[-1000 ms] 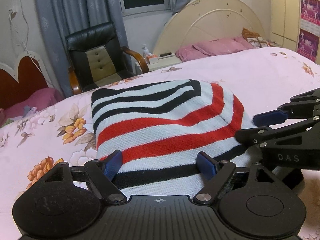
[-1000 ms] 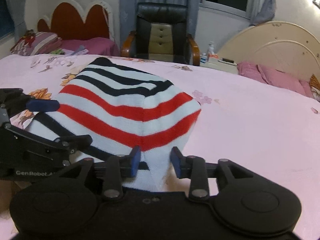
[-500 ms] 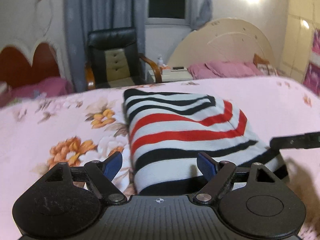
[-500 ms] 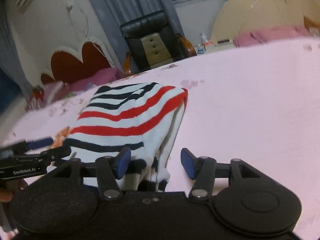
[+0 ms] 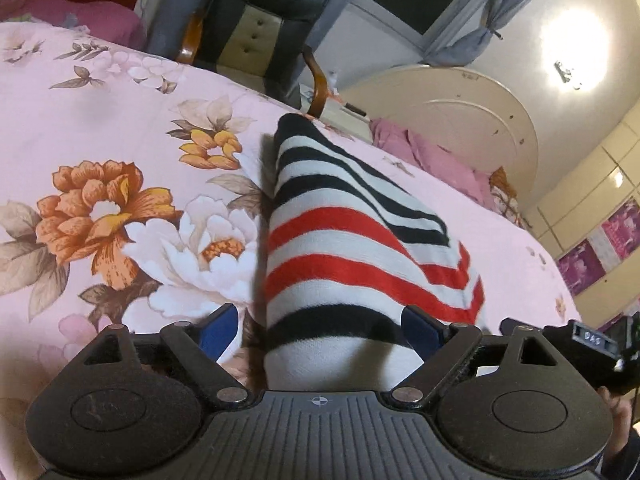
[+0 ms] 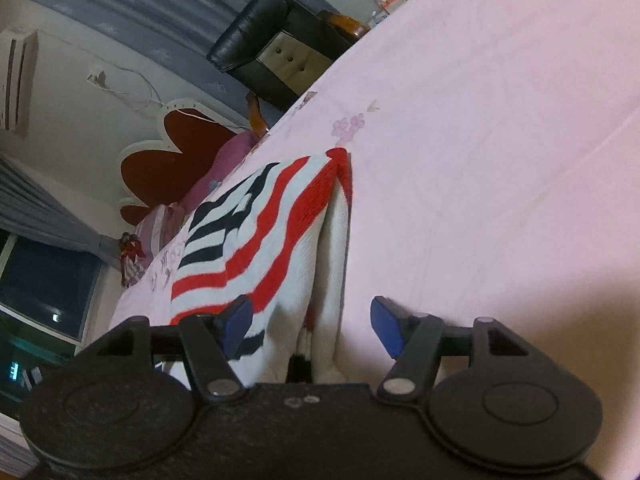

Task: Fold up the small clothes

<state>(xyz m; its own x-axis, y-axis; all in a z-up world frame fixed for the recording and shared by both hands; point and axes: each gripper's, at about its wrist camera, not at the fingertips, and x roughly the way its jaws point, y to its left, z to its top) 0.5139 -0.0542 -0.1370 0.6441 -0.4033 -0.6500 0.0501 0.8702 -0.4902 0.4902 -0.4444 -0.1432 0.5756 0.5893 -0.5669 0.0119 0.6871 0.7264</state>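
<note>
Striped knit garment [image 5: 352, 256] folded on the floral bed sheet [image 5: 120, 128], well in from the bed's edges, near end between both pairs of opening fingers (left gripper [image 5: 320, 326] wide, right gripper [image 6: 310, 322] partway, neither pressing): risks snagging on withdrawal, springing the stacked layers apart.

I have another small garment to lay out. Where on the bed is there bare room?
The plain pink sheet right of the striped sweater is bare. The flowered stretch on its left is free too. It is crowded only at the near edge, around both tongs.
</note>
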